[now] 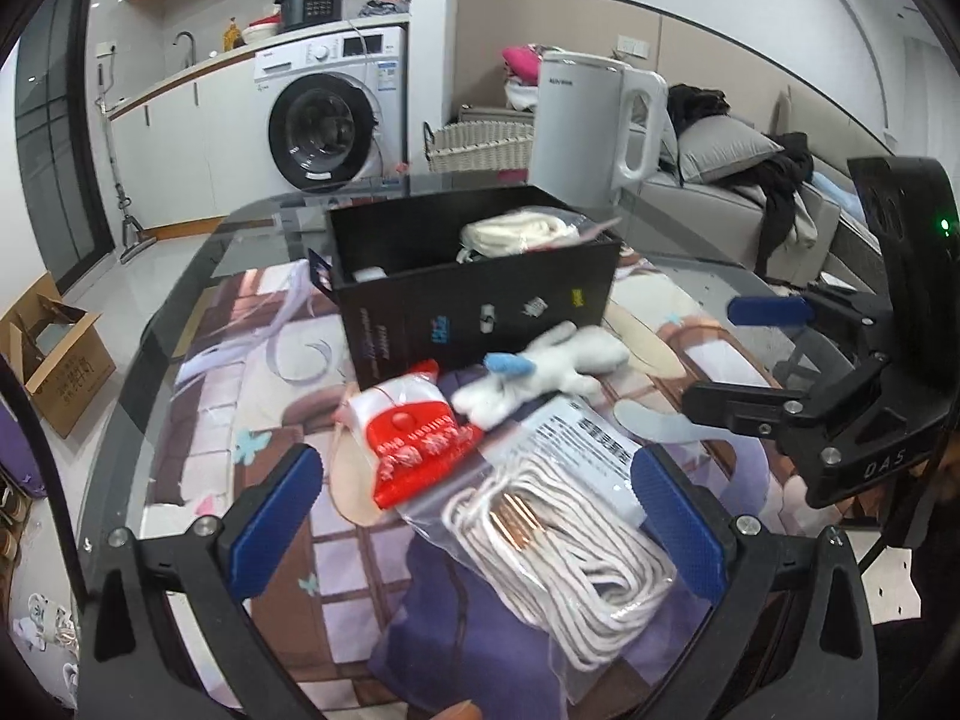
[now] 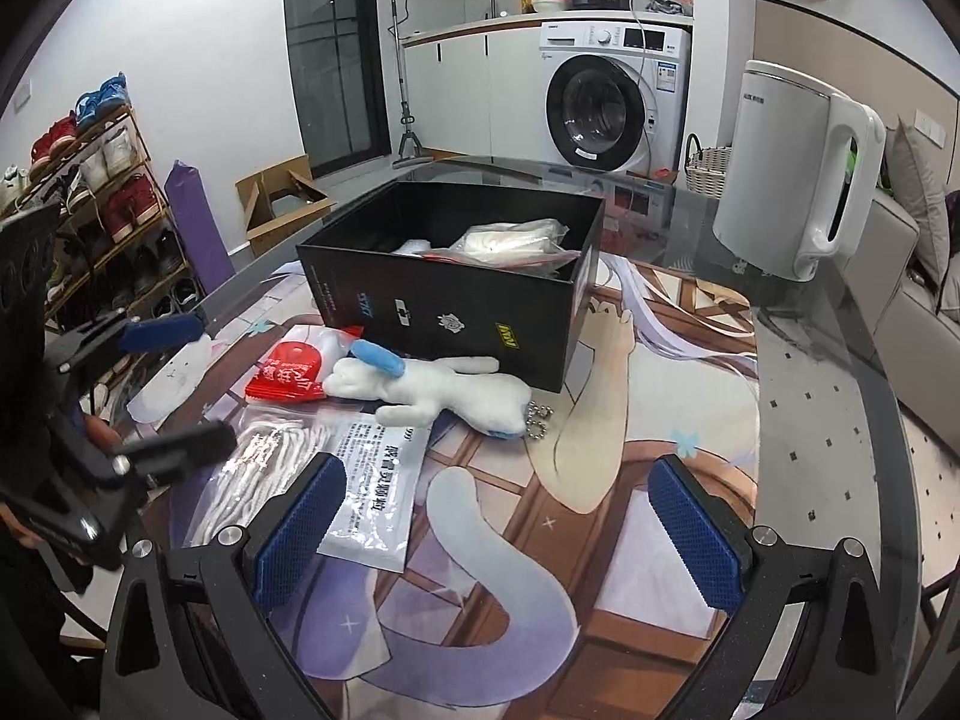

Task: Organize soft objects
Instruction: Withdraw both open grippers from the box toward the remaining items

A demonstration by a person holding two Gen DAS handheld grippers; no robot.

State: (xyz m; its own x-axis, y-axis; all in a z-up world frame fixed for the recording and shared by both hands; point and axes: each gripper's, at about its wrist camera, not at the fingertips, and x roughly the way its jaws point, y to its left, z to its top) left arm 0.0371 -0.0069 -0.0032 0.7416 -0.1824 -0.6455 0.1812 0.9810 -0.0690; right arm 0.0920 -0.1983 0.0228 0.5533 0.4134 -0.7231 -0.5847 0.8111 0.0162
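A black box (image 1: pixel 480 306) (image 2: pixel 456 312) stands on the table with a bagged cream soft item (image 1: pixel 522 234) (image 2: pixel 510 243) inside. In front of it lie a white plush toy (image 1: pixel 540 372) (image 2: pixel 432 387) with blue tips, a red-and-white packet (image 1: pixel 414 444) (image 2: pixel 294 375), and a clear bag of white cord (image 1: pixel 564 528) (image 2: pixel 264 468) with a white label. My left gripper (image 1: pixel 480 528) is open, its blue pads either side of the cord bag. My right gripper (image 2: pixel 492 534) is open over the mat, nothing between its fingers.
A white kettle (image 1: pixel 594 126) (image 2: pixel 798 180) stands behind the box on the glass table (image 2: pixel 840 390) with a printed mat. A washing machine (image 1: pixel 330 114), wicker basket (image 1: pixel 480 147), sofa (image 1: pixel 750 198), cardboard box (image 1: pixel 54 360) and shoe rack (image 2: pixel 102 210) surround the table.
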